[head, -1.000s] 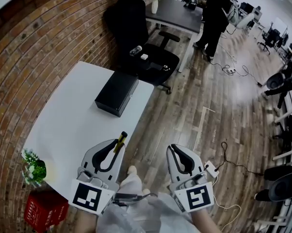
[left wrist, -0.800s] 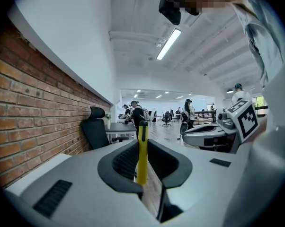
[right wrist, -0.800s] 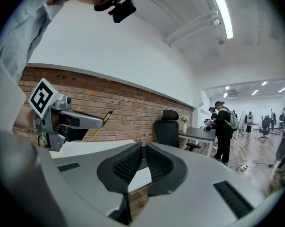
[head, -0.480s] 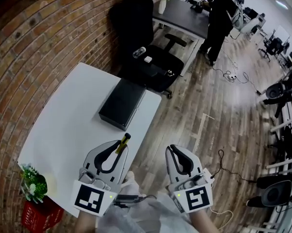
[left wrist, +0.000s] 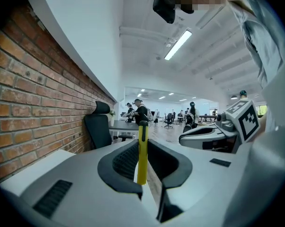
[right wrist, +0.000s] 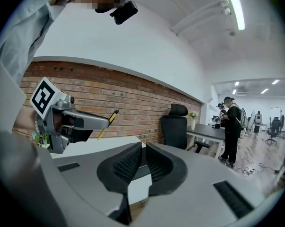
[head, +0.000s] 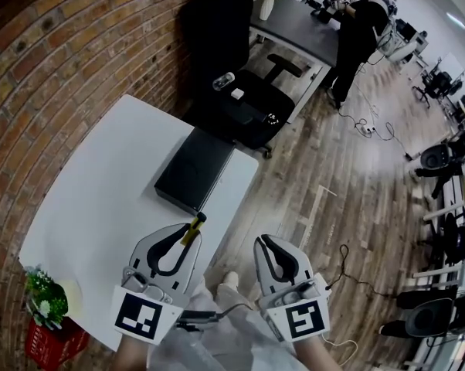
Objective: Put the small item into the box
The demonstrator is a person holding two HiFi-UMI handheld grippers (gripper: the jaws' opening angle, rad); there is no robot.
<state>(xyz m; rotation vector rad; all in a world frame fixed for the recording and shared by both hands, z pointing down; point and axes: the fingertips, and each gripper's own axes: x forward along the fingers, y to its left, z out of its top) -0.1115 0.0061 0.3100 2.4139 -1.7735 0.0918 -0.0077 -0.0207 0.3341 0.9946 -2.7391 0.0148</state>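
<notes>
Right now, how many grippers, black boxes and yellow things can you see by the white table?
Grippers: 2, the left gripper and the right gripper
Black box: 1, on the table
Yellow item: 1, held in the left gripper
Total: 4

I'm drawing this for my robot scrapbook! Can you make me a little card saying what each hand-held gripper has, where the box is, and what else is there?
left hand-held gripper: shut on a thin yellow item with a black tip, over the table's edge
right hand-held gripper: shut, empty, over the wooden floor
box: black, looks closed, on the white table, beyond the left one
item in box: not yet
nearby: black office chair behind the table; plant and red crate by its near corner
</notes>
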